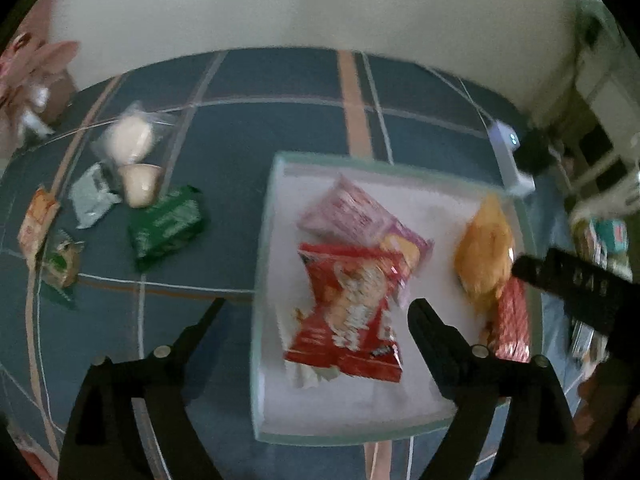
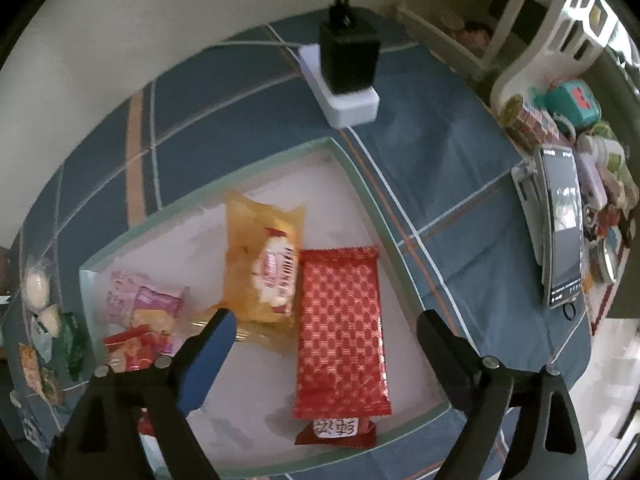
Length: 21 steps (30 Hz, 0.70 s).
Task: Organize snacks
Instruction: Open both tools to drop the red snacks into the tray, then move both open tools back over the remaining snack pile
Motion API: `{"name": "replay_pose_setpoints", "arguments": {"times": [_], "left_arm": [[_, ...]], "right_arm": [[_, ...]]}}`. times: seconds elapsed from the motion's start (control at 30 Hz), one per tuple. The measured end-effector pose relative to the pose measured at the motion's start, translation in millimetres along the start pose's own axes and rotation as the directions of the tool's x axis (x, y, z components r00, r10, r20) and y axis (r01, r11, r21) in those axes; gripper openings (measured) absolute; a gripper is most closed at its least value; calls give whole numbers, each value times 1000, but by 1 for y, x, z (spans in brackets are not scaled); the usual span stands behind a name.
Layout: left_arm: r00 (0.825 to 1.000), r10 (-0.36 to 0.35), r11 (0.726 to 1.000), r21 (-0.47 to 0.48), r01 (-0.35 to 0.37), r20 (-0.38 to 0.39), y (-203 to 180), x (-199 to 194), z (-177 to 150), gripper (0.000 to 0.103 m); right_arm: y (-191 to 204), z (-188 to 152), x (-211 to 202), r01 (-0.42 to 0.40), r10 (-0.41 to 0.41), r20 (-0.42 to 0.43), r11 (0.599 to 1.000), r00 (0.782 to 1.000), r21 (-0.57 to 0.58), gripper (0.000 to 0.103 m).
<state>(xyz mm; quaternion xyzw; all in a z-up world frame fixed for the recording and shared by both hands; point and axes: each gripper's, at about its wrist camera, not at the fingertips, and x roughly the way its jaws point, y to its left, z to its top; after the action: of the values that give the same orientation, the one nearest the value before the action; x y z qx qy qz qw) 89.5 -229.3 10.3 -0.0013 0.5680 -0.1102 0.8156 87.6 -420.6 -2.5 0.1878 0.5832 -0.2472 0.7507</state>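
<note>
My left gripper hangs released above the red snack bag lying in the white tray; my right gripper gapes empty over the red checked packet beside the orange packet.

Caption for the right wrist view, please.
Open right gripper above a pale tray holding a red checkered wrapper and an orange snack packet.

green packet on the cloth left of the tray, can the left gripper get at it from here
Probably yes. The green packet lies flat on the cloth, apart from its neighbours, with nothing on top of it. The left gripper is open and empty over the tray's left edge.
</note>
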Motion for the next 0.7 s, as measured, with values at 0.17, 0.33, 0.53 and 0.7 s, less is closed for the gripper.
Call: {"name": "replay_pose_setpoints", "arguments": {"times": [0.17, 0.33, 0.53, 0.7], "left_arm": [[998, 42, 984, -174, -32, 50, 43, -14, 12, 89], [992, 111, 955, -283, -89, 64, 82, -20, 17, 89], [992, 120, 925, -366, -97, 40, 114, -18, 16, 89], [991, 129, 915, -388, -108, 30, 123, -18, 14, 89]], "right_arm": [[11, -3, -9, -29, 29, 18, 999, 999, -20, 94], [28, -11, -11, -38, 39, 8, 997, 999, -60, 94], [58, -18, -14, -65, 66, 3, 988, 998, -140, 94], [90, -31, -21, -106, 108, -2, 972, 994, -212, 94]]}}
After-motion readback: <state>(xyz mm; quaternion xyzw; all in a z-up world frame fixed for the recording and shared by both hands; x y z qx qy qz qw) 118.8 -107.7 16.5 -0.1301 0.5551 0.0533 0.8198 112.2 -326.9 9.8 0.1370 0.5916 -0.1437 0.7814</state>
